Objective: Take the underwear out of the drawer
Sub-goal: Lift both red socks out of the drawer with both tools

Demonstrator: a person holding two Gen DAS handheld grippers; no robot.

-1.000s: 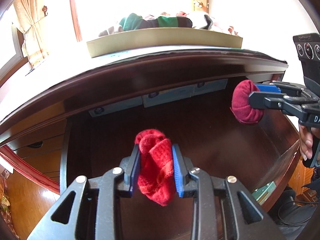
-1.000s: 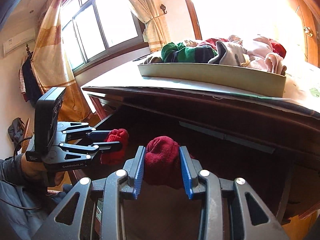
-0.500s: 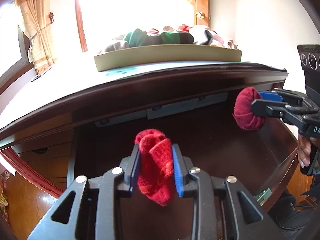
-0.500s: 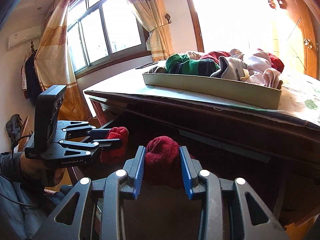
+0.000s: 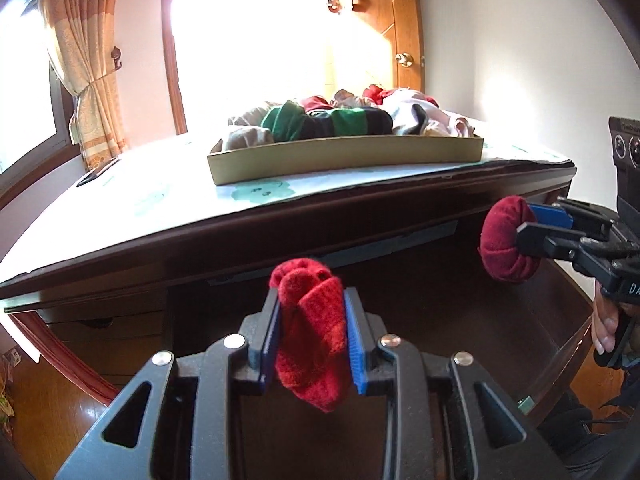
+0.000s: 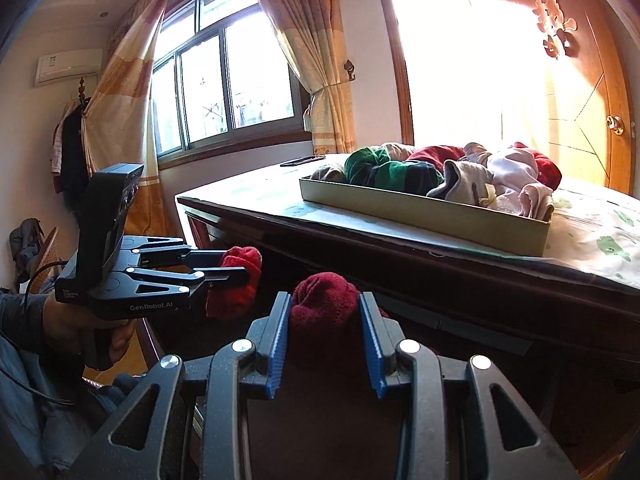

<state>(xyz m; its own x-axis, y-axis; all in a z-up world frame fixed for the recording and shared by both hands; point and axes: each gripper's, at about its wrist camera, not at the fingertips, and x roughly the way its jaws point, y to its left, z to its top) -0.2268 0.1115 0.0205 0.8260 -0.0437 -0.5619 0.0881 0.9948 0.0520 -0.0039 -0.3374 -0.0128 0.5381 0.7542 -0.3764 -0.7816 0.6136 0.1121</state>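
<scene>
Taking the dark wooden desk [image 5: 280, 236] as my landmark and reading from the left: off its left end I see a tied-back patterned curtain [image 5: 86, 72] by the window, and a small dark flat object [image 5: 98, 172] lies near the desk's left edge. My left gripper [image 5: 310, 336] hovers in front of the desk, just below its front edge and over the open drawer [image 5: 560, 332], with its blue pads clenched on a bright red bundle [image 5: 310, 336] of knitted cloth that hangs a little below the fingers. On top of the desk, toward its middle and right, sits a shallow olive tray [image 5: 344, 156] piled with clothes, a green-and-black striped piece [image 5: 324, 124] at the front of the heap. Behind the desk stands a wooden door [image 5: 404, 20] with a round knob. To the right, my right gripper [image 6: 325, 336] is also in front of the desk and below its edge, level with the left one and well apart from it, grasping a dark maroon rolled bundle [image 6: 325, 308] tightly between its pads. Both bundles are lifted clear above the drawer's floor, neither touching the desk. At the far right a hand [image 5: 604, 324] wraps the right gripper's handle
</scene>
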